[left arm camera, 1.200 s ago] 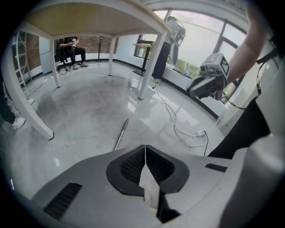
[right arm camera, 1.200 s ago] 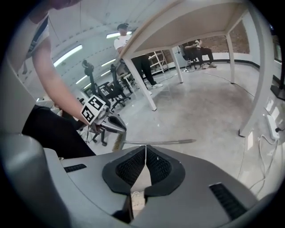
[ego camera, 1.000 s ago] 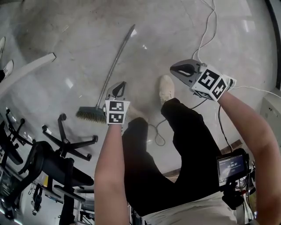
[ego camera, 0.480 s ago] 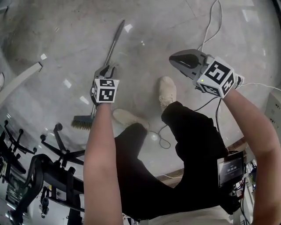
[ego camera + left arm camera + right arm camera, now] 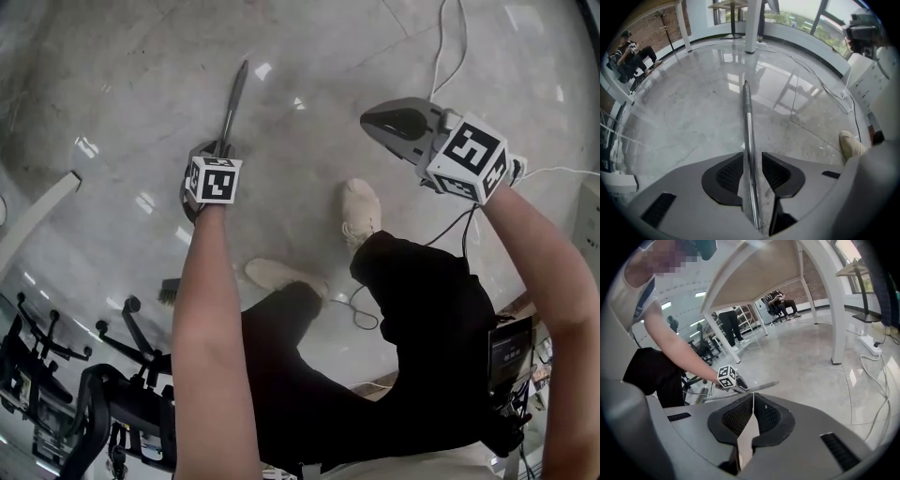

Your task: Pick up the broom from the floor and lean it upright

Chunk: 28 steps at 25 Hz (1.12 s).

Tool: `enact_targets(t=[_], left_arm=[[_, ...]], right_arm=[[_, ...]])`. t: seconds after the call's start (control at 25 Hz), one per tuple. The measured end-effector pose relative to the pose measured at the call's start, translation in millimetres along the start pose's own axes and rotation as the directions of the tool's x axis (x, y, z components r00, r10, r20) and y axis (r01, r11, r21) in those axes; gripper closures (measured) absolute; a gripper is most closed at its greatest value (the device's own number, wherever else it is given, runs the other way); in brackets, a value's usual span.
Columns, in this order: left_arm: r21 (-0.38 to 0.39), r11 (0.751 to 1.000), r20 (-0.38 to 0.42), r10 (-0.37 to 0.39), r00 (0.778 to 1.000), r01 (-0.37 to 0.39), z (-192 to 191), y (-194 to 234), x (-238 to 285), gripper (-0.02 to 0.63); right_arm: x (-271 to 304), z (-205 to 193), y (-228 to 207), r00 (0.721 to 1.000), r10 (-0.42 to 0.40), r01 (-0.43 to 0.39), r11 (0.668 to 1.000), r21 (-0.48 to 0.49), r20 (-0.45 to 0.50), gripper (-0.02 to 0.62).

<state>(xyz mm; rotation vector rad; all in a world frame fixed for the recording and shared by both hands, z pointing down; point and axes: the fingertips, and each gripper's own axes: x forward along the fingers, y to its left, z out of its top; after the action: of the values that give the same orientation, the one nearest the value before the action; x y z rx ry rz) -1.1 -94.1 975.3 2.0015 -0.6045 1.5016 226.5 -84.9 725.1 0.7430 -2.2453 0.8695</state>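
Fingers (image 5: 727, 174) of left gripper (image 5: 753, 155) opening astride broom handle (image 5: 747, 122) lying on floor (image 5: 679, 122); right gripper (image 5: 753, 398) pinched shut, empty.
Possible slip or roll of smooth handle if closed off-centre.

An open-plan office or lab space is suggested. A polished grey floor (image 5: 112, 56) is seen throughout, and swivel chairs (image 5: 142, 339) on castor bases are parked at its edge. A white-legged table (image 5: 836, 310), a power strip (image 5: 870, 344), large windows (image 5: 801, 21) and seated people (image 5: 780, 301) are shown, with what may be shelving (image 5: 745, 315) beside them.
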Motion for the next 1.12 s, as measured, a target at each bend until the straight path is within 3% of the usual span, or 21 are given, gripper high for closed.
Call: enact_targets(t=[0.16,0.32,0.48,0.76,1.12], left_arm=[[0.031,0.999,-0.043,-0.012,0.999,0.014,-7,4,15,0.486],[-0.005,1.0,-0.074,-0.019,0.997,0.018,-10,4,21,0.488],[-0.026,1.0,-0.088,-0.012,0.996,0.01,-6,1,2,0.529],[-0.033,0.999,0.064,-0.01,0.998,0.012,2,-6,-92,0.531],[-0.068,0.997,0.263,0.04,0.964,-0.023,-25,-12,-258,0.531]], right_arm=[[-1,1,0,1.0,-0.003,0.003,1.0,-0.005,0.008,0.577],[-4,3,0,1.0,-0.002,0.002,1.0,-0.012,0.001,0.577],[-8,15,12,1.0,0.007,-0.007,1.0,-0.019,0.009,0.577],[-20,59,60,0.999,0.031,-0.031,0.999,-0.018,0.018,0.577],[-56,133,168,0.991,0.135,-0.135,0.989,-0.059,-0.018,0.577]])
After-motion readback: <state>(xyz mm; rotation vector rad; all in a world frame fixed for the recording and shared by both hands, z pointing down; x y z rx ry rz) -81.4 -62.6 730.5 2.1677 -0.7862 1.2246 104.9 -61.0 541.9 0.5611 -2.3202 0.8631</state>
